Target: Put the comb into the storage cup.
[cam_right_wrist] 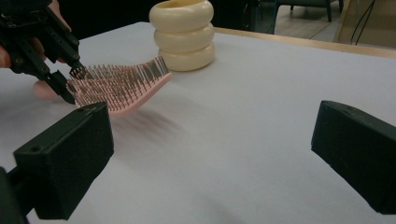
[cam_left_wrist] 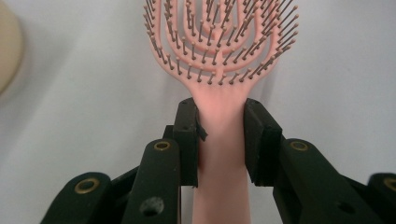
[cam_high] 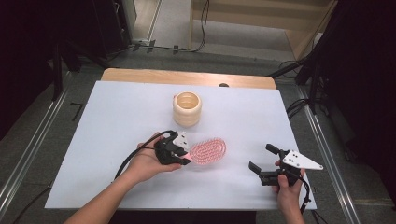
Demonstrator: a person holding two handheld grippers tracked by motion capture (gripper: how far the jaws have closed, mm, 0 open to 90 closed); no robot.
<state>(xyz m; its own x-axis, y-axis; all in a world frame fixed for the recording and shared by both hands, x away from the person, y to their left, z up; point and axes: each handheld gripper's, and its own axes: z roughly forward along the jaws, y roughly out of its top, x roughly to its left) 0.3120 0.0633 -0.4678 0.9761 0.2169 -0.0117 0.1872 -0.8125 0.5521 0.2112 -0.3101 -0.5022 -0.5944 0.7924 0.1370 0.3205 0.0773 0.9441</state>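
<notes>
A pink hairbrush (cam_high: 208, 151) with its bristles up is held near the middle of the white table top, its head (cam_right_wrist: 121, 84) tilted a little above the surface. My left gripper (cam_high: 183, 156) is shut on the brush's handle (cam_left_wrist: 221, 135), just below the head. A cream ribbed cup (cam_high: 187, 108) stands upright behind the brush; its stacked rings (cam_right_wrist: 184, 33) rise at the far side in the right gripper view. My right gripper (cam_high: 261, 159) is open near the front right of the table, with nothing between its jaws.
The white table top (cam_high: 116, 121) has free room at left and between the two grippers. Its wooden back edge (cam_high: 187, 77) borders grey floor with cables. Dark stands flank the table on both sides.
</notes>
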